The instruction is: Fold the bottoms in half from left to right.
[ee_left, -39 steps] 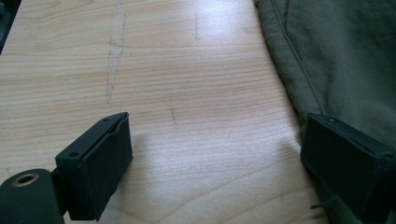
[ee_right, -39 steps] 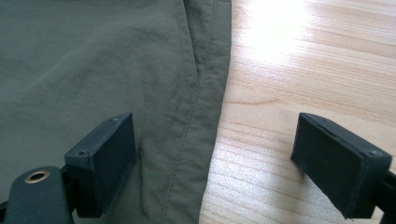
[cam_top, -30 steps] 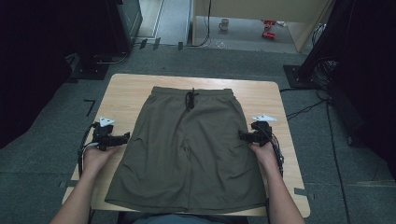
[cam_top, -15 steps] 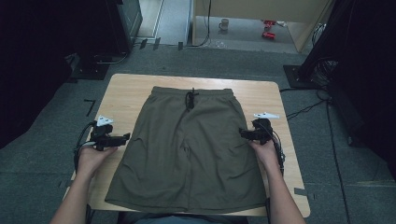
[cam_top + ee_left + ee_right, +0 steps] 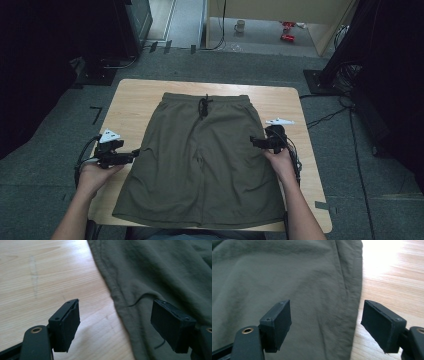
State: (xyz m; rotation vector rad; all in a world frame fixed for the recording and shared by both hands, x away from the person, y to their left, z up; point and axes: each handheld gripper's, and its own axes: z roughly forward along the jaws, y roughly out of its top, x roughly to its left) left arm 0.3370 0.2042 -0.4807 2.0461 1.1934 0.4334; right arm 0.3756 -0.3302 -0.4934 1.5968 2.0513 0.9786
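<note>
Setting: a dim workspace with grey floor, dark equipment at both sides, and a light wooden counter point(image 5: 135, 100) at centre. Item one: a pair of olive-green shorts point(image 5: 205, 165), laid flat and spread across the middle of the counter, waistband toward the far edge, leg hems toward the person's side, a dark drawstring point(image 5: 203, 106) knotted at the waistband's middle. Item two: the left hand-held gripper point(image 5: 131, 153), held level in the person's left hand point(image 5: 94, 175) just beside the left outer seam of the shorts, grey three-cornered plate on top, cable trailing behind. In the left gripper view its jaws stood apart, one over bare wood and the other over the fabric, with the hemmed side seam point(image 5: 120, 302) running between them; the pads did not press on the cloth. The jaws had just been closing somewhat, with the seam between them yet ungripped. Item three: the right hand-held gripper point(image 5: 256, 143), held in the person's right hand point(image 5: 280, 162) at the right outer seam of the shorts, roughly level with the left one. In the right gripper view its jaws stood wide, one over cloth and one over wood, the side edge of the shorts point(image 5: 355, 297) lying between them untouched. Background: a mug point(image 5: 240, 25) and red objects point(image 5: 287, 30) on the far floor.
</note>
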